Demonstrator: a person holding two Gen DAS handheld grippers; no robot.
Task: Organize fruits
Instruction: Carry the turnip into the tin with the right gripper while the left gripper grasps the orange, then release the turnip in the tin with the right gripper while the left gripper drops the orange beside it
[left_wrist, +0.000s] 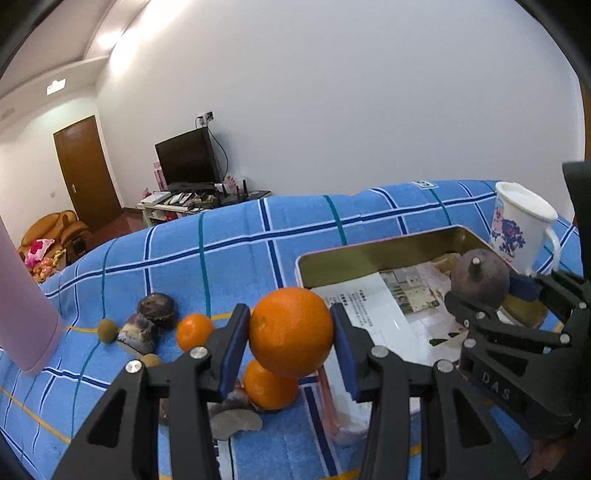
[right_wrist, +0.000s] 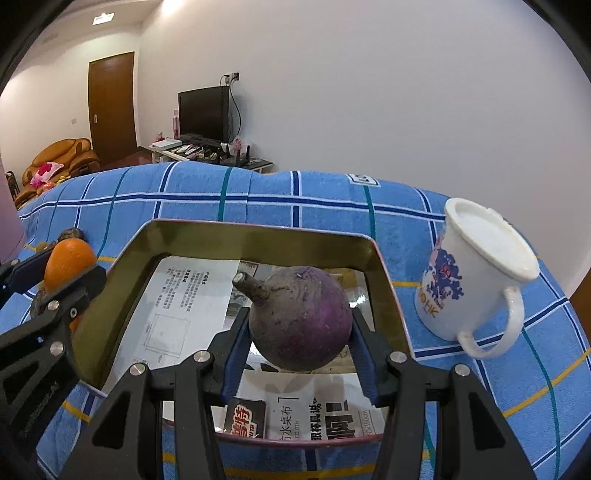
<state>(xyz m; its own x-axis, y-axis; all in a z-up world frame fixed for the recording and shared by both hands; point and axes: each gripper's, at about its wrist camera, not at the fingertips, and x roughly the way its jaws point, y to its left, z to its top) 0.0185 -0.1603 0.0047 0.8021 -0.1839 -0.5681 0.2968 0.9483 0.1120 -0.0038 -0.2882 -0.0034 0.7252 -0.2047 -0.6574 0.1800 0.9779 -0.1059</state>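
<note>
Two fruits are in the air at once: the left gripper (left_wrist: 291, 345) is closed on a large orange (left_wrist: 291, 331), its blue pads pressed to either side, just short of the near-left corner of the open tin (left_wrist: 369, 258), while the right gripper (right_wrist: 300, 341) clamps a dusty purple round fruit (right_wrist: 300, 317) with a stubby stem, held over the tin's paper-lined inside. Neither fruit has been set down, and I can make out no fruit lying in the tin so far, so the sorting looks barely begun. The left wrist view shows what is left on the blue checked cloth (left_wrist: 221, 251): a second orange (left_wrist: 269, 386) under the held one, a small orange (left_wrist: 194, 330), a dark purple fruit (left_wrist: 157, 308), a broken purple piece (left_wrist: 138, 332) and two small brownish balls (left_wrist: 107, 329). The right wrist view hides nearly all of that, but gives the tin's printed papers (right_wrist: 192, 295) and the whole white mug (right_wrist: 476, 273) beside it on the right.
</note>
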